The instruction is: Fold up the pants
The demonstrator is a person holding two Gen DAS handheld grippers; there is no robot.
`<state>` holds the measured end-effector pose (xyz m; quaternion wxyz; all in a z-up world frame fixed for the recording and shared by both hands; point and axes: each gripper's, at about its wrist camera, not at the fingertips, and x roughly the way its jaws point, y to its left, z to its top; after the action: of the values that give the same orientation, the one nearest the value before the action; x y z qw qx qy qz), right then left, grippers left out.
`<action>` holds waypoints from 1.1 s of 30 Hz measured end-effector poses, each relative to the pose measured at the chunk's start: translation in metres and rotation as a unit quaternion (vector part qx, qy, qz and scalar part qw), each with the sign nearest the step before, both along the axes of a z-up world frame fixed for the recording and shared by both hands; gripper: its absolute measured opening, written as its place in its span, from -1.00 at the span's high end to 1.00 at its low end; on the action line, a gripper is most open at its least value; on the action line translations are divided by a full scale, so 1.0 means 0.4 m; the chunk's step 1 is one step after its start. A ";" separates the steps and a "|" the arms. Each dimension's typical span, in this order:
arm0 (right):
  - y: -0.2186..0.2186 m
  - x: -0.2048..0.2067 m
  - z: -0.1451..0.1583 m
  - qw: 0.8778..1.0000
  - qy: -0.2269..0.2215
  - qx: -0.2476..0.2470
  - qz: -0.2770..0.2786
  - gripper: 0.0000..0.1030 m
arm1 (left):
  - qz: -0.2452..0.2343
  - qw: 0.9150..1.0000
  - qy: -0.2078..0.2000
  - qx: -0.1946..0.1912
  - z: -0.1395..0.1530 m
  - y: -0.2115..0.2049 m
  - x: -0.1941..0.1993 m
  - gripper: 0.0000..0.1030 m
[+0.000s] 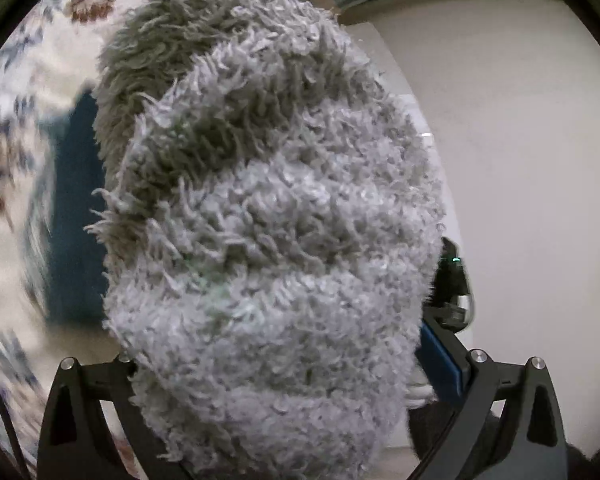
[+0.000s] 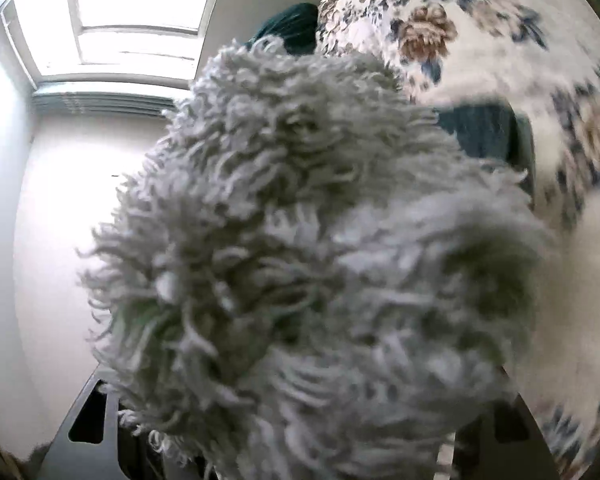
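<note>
- The left gripper point(image 1: 272, 420) has its two black finger frames standing wide at the lower corners of the left wrist view, and the shaggy grey pants point(image 1: 268, 216) fill the space between them; the fingertips are buried in the pile, so I cannot tell if they pinch the cloth.
- A blue pad point(image 1: 440, 364) on the right finger touches the edge of the fabric.
- The right gripper point(image 2: 284, 440) is also mostly covered: only parts of its frame show at the bottom, and its state I cannot tell.
- The pants point(image 2: 300, 248) hang in front of both cameras, lifted in the air and bunched.
- Behind them lies a floral bedspread point(image 2: 480, 40) with brown and blue flowers, blurred.
- A dark teal cloth point(image 1: 76, 208) lies on the bedspread.
- A white wall point(image 1: 532, 160) and a bright window point(image 2: 140, 12) are further back.
</note>
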<state>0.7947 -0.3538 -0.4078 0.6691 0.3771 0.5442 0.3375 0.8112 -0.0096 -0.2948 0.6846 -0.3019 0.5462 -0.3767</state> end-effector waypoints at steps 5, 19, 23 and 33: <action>0.100 0.197 -0.098 0.999 0.025 -0.032 -0.030 -0.16 | 0.006 0.999 0.028 0.037 -0.148 0.002 0.182 -0.96; 0.132 0.267 -0.055 0.982 0.047 -0.171 -0.066 -0.87 | 0.056 0.974 -0.016 0.219 -0.112 0.019 0.172 -0.96; 0.176 0.138 0.114 0.924 -0.013 -0.360 -0.126 -0.87 | 0.096 0.930 -0.104 0.338 0.006 -0.010 0.041 -0.96; 0.315 -0.262 0.398 0.848 -0.070 -0.502 -0.154 -0.87 | 0.132 0.882 -0.153 0.426 0.179 0.004 -0.286 -0.96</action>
<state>0.6900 -0.2280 -0.2486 0.8466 0.0437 0.5266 -0.0636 0.6966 -0.0081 -0.2233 0.8658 0.0112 0.4972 -0.0550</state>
